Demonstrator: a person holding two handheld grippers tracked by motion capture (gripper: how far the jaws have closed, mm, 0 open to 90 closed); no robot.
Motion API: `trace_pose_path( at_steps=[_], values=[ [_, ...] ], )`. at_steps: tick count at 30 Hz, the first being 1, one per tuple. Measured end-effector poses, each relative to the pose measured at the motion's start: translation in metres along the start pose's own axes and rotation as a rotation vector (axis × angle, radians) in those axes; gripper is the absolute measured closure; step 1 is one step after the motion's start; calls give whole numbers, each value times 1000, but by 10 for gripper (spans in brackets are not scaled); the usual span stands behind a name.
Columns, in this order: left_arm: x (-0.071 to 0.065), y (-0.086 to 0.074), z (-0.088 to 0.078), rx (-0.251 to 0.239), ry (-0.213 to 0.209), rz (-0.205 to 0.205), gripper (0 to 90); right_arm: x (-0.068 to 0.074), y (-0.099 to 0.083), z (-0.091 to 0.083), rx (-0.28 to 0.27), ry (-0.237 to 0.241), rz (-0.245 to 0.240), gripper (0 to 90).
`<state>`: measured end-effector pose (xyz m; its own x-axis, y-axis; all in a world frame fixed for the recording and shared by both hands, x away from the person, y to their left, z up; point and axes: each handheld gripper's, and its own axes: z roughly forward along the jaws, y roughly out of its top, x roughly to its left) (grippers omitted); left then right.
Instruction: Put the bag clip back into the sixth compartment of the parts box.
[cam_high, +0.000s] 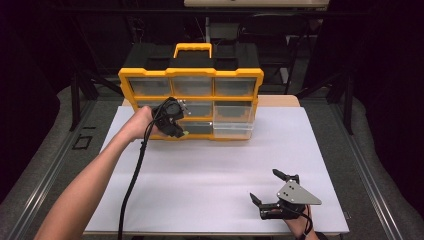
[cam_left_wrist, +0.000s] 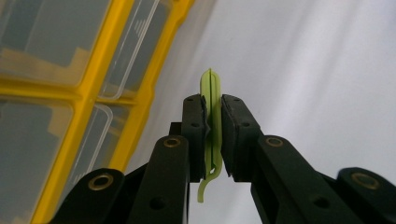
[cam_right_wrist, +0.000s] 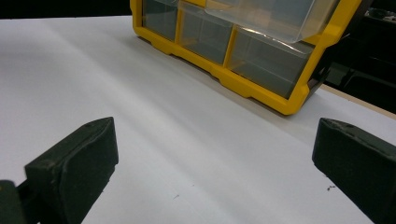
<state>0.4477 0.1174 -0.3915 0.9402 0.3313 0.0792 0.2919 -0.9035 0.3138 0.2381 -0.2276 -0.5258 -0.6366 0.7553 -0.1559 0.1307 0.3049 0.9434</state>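
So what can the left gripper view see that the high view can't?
The left gripper view alone makes plain that the thing pinched flat between the left tongs is a thin green clip. The high view alone gives the organizer's yellow handle, the person's forearm, and the right tongs standing open near the table's front edge. Both share the yellow organizer with its clear drawers and the white tabletop.

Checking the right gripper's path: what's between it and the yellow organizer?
Bare white tabletop. The right gripper view shows nothing between the open right gripper and the organizer; the high view agrees.
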Motion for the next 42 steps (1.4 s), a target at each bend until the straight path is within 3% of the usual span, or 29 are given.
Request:
trace_pose_path(
  at_steps=[17, 27, 42],
  values=[
    [0, 13, -28, -21, 28, 66, 804, 2, 0, -1, -10, 45, 3, 0],
    [8, 23, -49, -47, 45, 51, 804, 1, 0, -1, -4, 40, 5, 0],
    [15, 35, -75, -80, 76, 74, 804, 2, 1, -1, -6, 39, -1, 0]
  ],
)
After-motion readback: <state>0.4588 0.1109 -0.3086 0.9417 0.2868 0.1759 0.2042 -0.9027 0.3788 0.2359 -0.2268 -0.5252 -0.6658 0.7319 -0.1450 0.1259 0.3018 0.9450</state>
